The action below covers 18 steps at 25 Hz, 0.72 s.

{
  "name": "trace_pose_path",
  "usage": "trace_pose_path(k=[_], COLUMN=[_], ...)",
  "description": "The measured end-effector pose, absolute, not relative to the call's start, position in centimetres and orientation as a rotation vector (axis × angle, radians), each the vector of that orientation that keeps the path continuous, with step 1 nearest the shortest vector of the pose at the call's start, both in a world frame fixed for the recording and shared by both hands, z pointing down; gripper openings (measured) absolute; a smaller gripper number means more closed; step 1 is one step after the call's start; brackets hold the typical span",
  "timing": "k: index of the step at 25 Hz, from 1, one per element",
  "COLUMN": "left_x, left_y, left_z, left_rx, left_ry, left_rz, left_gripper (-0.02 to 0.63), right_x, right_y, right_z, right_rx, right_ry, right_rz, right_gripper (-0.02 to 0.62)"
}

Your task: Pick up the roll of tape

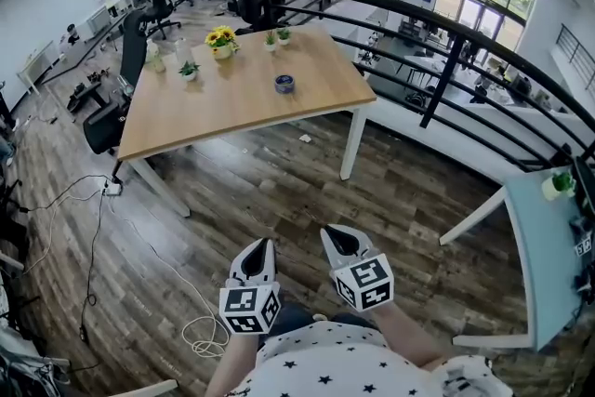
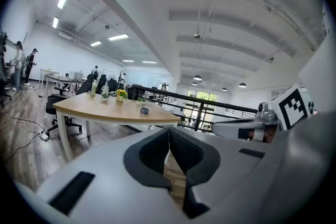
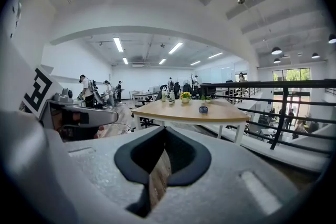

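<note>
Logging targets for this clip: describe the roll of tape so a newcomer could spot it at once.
Find the wooden table beside the black railing. The roll of tape lies alone near its railing end, apart from the potted plants along the far edge. It is a small, dark bluish ring, flat and without greenery.

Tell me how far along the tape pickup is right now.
Done: nothing yet. The roll of tape sits untouched on the wooden table. In hand: nothing. The left tool and right tool are both shut and empty, held over the floor well short of the table. Left: approach the table, open a tool, grip the roll and lift it.
</note>
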<state>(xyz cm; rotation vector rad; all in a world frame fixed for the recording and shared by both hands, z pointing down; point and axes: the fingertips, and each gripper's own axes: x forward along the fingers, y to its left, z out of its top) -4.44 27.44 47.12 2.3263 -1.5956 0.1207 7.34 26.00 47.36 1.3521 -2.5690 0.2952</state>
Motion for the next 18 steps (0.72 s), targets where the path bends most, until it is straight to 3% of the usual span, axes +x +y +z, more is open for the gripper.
trace_pose_path(k=[12, 18], left_x=[-3.4, -2.6], left_y=[27.7, 26.8], left_z=[47.7, 47.9], left_rx=[2.312, 2.318], left_ry=[-1.612, -1.594], left_rz=[0.124, 0.129], left_gripper=[0.031, 0.063], right_x=[8.8, 9.4], right_y=[26.2, 25.4], right_z=[48.4, 48.9], right_rx=[1.296, 1.287], right_ry=[-2.576, -2.575], right_rz=[0.328, 0.345], right_gripper=[0.040, 0.091])
